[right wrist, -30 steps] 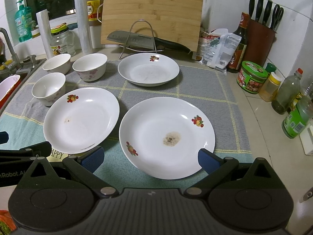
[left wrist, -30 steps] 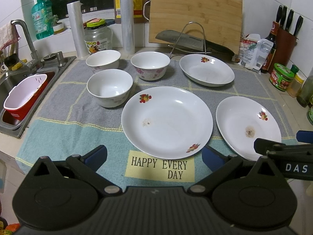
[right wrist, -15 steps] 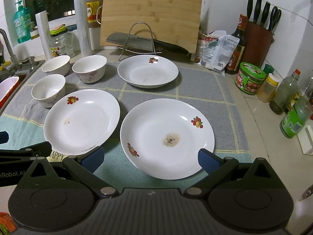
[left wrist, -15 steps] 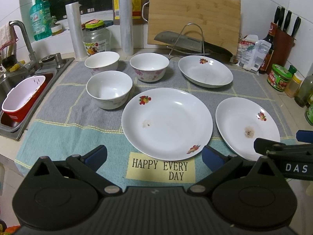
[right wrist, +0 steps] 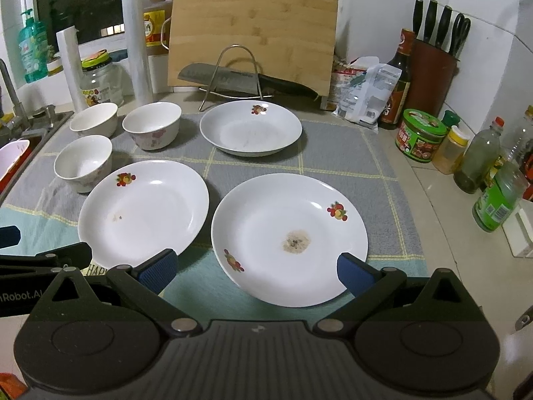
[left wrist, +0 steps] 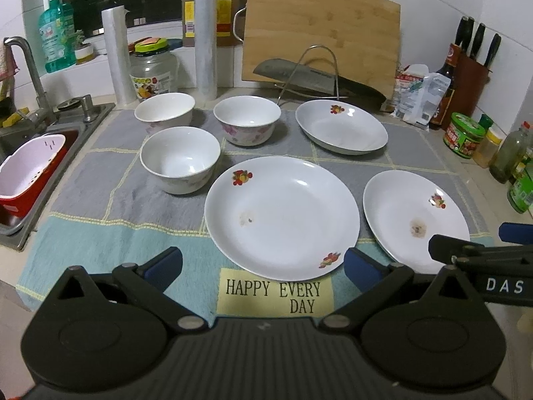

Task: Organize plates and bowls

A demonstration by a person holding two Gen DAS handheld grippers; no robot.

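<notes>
Both grippers hover level at the table's near edge. The left gripper (left wrist: pixel 263 260) gapes wide, empty, before the round white fruit-print plate (left wrist: pixel 282 213) — the right gripper (right wrist: pixel 255 266) likewise before the stained white plate (right wrist: pixel 289 238).

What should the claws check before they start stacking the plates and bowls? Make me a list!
1. Left claw open and holding nothing: ok.
2. Right claw open and holding nothing: ok.
3. Plates lying apart, none stacked: ok. The middle plate, the right plate and the back plate each lie alone on the mat.
4. Three bowls upright and holding nothing: ok.
5. Plates clean: not ok. The right plate has a brown spot in the middle and the middle plate has a faint one.
6. Cleaver behind the back plate out of the way: cannot tell.
</notes>
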